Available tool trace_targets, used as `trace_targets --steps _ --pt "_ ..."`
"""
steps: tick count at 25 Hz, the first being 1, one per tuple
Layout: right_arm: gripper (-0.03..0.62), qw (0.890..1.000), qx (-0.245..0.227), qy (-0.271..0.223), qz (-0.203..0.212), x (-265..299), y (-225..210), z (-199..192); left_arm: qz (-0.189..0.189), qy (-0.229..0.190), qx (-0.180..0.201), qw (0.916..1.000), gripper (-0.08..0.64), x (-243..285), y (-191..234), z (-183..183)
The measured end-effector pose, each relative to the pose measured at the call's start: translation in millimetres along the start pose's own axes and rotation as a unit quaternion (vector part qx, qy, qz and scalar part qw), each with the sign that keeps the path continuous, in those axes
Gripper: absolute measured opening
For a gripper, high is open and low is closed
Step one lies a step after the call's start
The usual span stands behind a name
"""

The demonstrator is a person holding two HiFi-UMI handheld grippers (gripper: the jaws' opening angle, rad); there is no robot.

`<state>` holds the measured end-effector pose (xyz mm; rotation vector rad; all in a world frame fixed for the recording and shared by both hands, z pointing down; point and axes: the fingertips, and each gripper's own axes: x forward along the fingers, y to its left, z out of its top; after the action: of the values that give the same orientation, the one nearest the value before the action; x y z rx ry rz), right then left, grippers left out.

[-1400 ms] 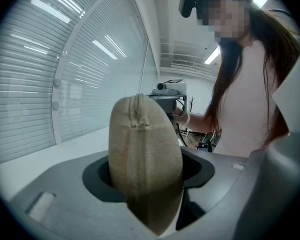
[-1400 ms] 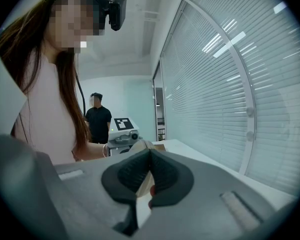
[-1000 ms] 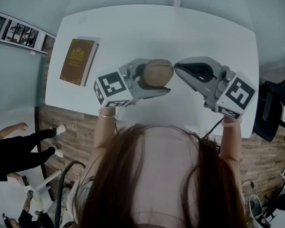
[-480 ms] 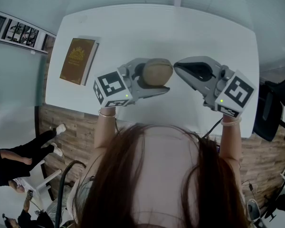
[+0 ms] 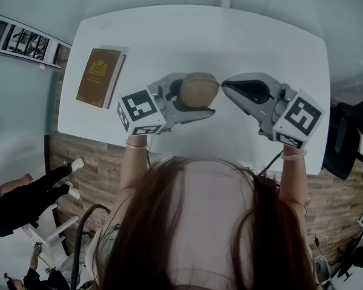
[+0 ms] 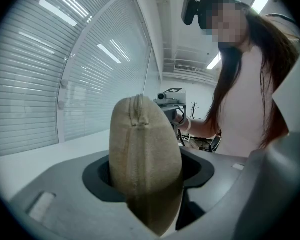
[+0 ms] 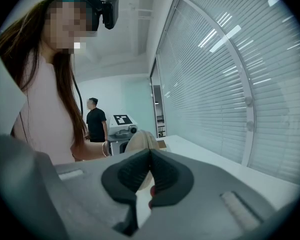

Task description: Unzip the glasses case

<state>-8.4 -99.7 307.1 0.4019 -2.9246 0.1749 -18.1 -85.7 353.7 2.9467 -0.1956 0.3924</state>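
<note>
My left gripper (image 5: 201, 99) is shut on a tan fabric glasses case (image 5: 198, 90), held above the white table (image 5: 260, 35). In the left gripper view the case (image 6: 142, 159) stands on edge between the jaws of the left gripper (image 6: 147, 184), its zip seam running over the top. My right gripper (image 5: 224, 84) has its tip right at the case's right end. In the right gripper view the dark pads of the right gripper (image 7: 150, 156) are pressed together, with the case (image 7: 140, 140) just behind them. No zip pull shows between them.
A brown book (image 5: 98, 77) lies near the table's left edge. A dark chair (image 5: 345, 138) stands past the right edge. People (image 5: 24, 192) are on the floor at the lower left. A window with blinds runs beside the table.
The left gripper and the case have shifted a touch to the left. The right gripper has hardly moved. A person on the floor has walked on.
</note>
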Motion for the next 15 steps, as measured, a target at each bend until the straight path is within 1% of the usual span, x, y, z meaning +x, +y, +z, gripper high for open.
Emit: trace_targets --steps 10,15 --pt "0.003 1.000 0.010 -0.004 -0.001 3.5 -1.3 -2.0 0.002 -0.021 -0.012 0.9997 0.293 -4.1 2.7 4.9" --pt "0.003 1.000 0.016 -0.010 -0.001 3.3 -2.7 -1.5 0.004 -0.023 -0.008 0.9997 0.293 -4.6 4.2 7.9"
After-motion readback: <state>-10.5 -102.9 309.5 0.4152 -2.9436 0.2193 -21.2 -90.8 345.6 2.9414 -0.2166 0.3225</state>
